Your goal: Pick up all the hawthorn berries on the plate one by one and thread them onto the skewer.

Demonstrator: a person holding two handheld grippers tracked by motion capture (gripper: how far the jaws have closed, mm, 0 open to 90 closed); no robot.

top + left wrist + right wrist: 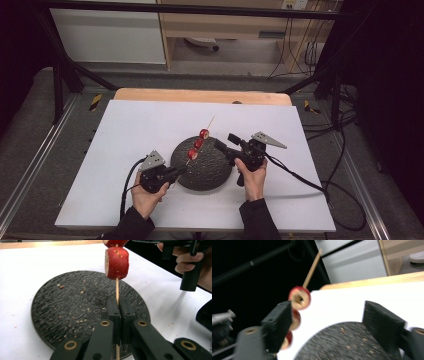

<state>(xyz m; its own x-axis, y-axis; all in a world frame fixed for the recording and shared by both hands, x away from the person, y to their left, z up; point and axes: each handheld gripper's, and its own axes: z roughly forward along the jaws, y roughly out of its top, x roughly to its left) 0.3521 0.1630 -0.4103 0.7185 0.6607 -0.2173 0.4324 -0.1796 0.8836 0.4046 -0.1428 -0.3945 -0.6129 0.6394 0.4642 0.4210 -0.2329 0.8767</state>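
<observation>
**While the left gripper pinches a fruit skewer, the right one stands open beside it**

While a person stands at the near edge of the white surface (150, 125), each hand holds a black gripper over a round, dark, rough-textured plate (210, 170) near the middle of it. The left gripper (181, 170) sits at the plate's near-left rim; its fingers (113, 312) are closed tight on the lower end of a thin wooden skewer (116, 290), with the stick clamped between the two pads. From that grip the skewer slants up and away over the plate, its bare pointed tip (212, 120) reaching past the plate's far edge. Three red apple slices (198, 143) are threaded on it, one after another, spaced along the stick. In the left gripper view the nearest slice (117, 263) hangs just above the fingers, showing pale flesh on its cut face and red skin around the side, with crumbs scattered on the plate below.

The right gripper (226, 143) is at the plate's right side, pointing toward the skewer. Its fingers (279, 322) are spread apart and hold nothing; in the right gripper view one pad stands just beside the slices while the other is well off to the side over the plate. Whether that near pad touches the fruit cannot be told, as the view is blurred. Cables trail from both grippers toward the person.
</observation>
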